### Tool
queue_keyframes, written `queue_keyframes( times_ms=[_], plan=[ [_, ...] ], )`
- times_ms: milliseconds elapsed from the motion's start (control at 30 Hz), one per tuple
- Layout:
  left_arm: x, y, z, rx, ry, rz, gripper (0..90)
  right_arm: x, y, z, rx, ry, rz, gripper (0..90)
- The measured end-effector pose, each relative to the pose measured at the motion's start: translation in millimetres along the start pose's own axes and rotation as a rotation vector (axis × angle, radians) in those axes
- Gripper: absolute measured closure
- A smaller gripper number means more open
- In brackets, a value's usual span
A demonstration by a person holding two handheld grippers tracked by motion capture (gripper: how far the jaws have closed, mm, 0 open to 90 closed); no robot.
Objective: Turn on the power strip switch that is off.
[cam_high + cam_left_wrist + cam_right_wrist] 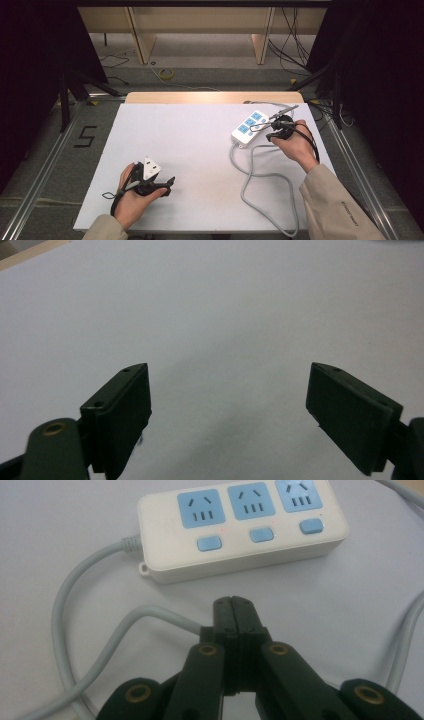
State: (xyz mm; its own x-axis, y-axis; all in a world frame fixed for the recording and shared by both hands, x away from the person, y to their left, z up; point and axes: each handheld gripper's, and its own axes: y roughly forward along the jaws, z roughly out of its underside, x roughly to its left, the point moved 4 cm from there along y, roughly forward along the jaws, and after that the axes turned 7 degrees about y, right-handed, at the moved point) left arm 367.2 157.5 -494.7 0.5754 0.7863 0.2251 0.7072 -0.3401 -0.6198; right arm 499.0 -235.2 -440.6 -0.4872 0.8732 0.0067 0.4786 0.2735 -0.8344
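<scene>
While the high view placed the right gripper (278,126) just beside the near long edge of the white power strip (250,128) at the right rear of the tabletop (200,150), the fingers' state could not be read from it. The right gripper view settled it: the two black fingers (232,611) were pressed together with nothing between them, their tips pointing at the strip's side wall, near it but apart. That view also showed three blue sockets, each with a blue switch (209,543) below it, detail too small to make out from above. The strip's grey cable (260,180) left its left end; the high view followed it in loops toward the near edge, and the right gripper view showed one loop passing close under the closed fingers.

The left gripper (150,182) sat at the front left, well apart from the strip. The left gripper view showed its fingers (120,415) wide apart over bare white surface, nothing between them.
</scene>
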Motion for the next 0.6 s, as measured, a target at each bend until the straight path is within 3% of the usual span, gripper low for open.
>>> queue_keyframes(
  times_ms=[600],
  plan=[
    [-0.1, 0.1, 0.1, 0.0, -0.001, 0.001, 17.7, -8.4, 10.9, -8.5, 0.013, 0.007, 0.019, 90.0]
  ],
)
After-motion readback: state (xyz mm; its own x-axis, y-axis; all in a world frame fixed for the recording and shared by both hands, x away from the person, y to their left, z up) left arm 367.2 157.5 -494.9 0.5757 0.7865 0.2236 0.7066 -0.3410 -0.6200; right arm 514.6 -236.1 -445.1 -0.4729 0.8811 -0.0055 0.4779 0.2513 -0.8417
